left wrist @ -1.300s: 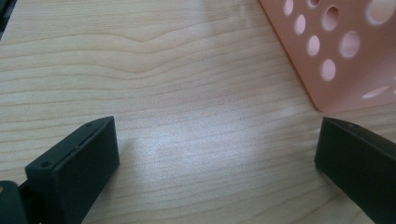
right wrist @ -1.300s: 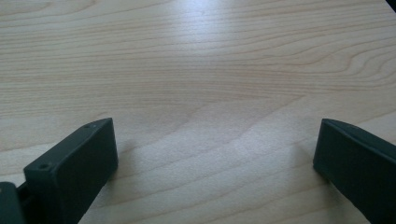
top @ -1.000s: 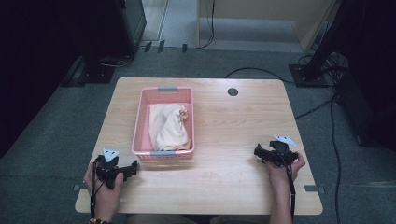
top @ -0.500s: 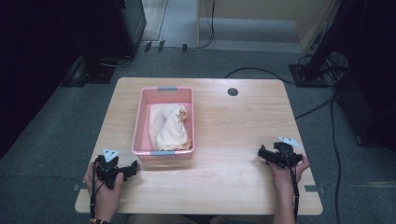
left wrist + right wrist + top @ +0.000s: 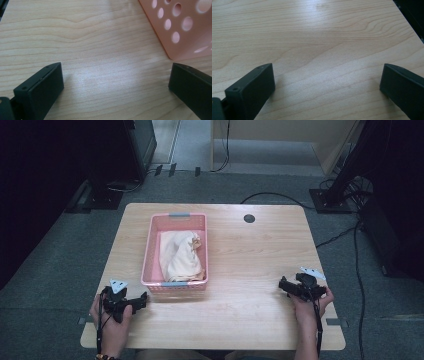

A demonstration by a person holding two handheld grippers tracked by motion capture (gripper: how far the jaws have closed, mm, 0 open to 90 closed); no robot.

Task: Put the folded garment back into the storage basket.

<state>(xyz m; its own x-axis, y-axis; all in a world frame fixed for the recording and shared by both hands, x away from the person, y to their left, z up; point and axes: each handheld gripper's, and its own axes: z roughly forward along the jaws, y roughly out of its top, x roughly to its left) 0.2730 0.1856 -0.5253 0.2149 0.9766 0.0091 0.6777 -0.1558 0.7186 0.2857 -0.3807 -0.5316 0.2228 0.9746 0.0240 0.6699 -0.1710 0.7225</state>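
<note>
Near the worktop's (image 5: 250, 260) front edge, the left gripper (image 5: 142, 298) rests with jaws spread wide and empty, just beside the pink basket's (image 5: 149, 255) near corner. The right gripper (image 5: 281, 284), also spread and empty, sits well apart from it. Farther back, a cream cloth (image 5: 180, 257) lies bunched inside the basket.

I'm looking down on a light wooden table (image 5: 250, 255) with a round dark cable hole (image 5: 249, 218) near its far edge. A pink basket (image 5: 150, 255) with holes in its walls sits directly on the left half. Both grippers, left (image 5: 143, 298) and right (image 5: 281, 284), rest near the front edge, well apart, with bare wood between them.
</note>
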